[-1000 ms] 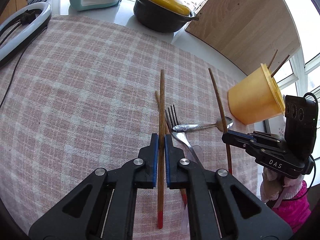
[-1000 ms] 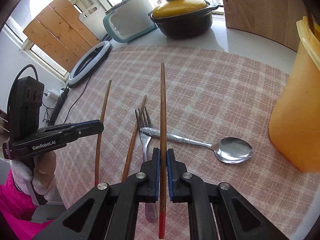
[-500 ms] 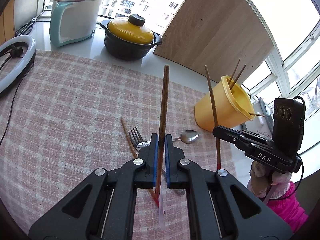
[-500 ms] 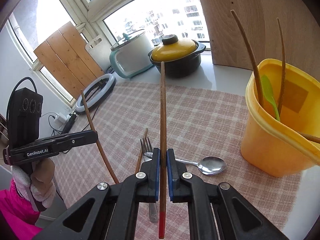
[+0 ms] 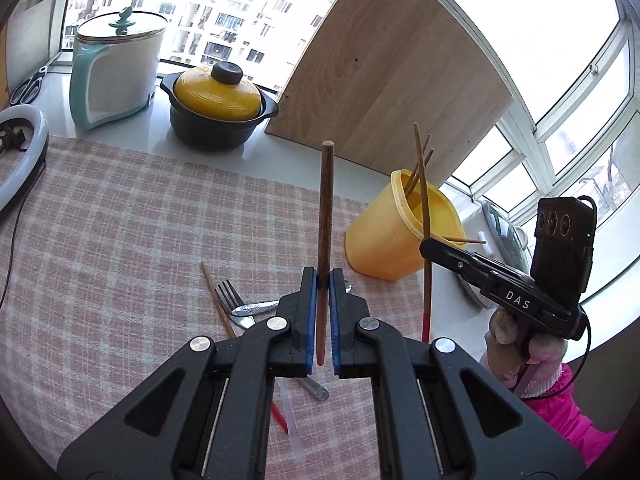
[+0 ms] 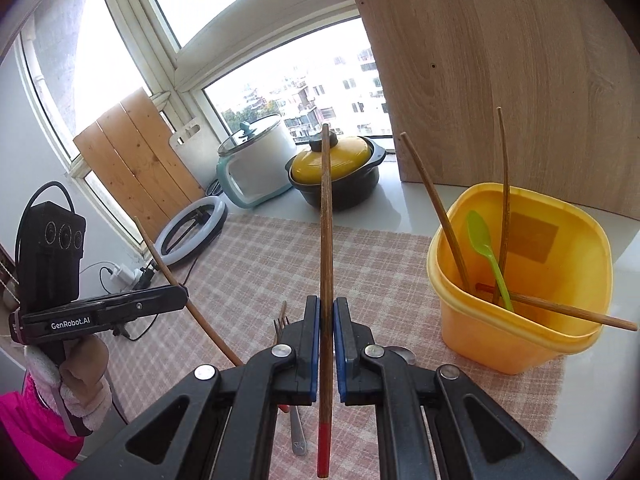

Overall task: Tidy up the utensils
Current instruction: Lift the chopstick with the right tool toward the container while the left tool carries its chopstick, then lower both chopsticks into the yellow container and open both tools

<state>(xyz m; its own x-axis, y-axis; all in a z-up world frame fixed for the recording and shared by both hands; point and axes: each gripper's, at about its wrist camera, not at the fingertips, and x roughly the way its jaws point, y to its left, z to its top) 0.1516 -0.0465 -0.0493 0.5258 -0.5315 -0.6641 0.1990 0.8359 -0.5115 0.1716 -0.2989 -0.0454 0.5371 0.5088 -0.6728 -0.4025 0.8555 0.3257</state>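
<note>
While angled downward, each claw (image 5: pixel 323 276) (image 6: pixel 327 304) clamped on its own upright chopstick (image 5: pixel 325 216) (image 6: pixel 326 240).

Black tool (image 5: pixel 323 280) with blue pads, silver screws; pink sleeve (image 5: pixel 568 420).

A white tabletop (image 5: pixel 132 136) carried everything, and a pink-and-cream checked cloth (image 5: pixel 120 240) covered most of it. On the cloth lay a fork (image 5: pixel 232 302), a metal spoon (image 5: pixel 256 307) crossing it, and a loose chopstick (image 5: pixel 218 300) just beside the fork. A yellow tub (image 6: pixel 520 320) stood at the cloth's edge. On the bare white strip by the window stood a black pot with a yellow lid (image 5: pixel 218 108) and, near it, a white and teal cooker (image 5: pixel 116 72). A ring light (image 5: pixel 20 160) rested partly on the cloth's far corner, and scissors (image 5: pixel 26 86) lay beyond it.
</note>
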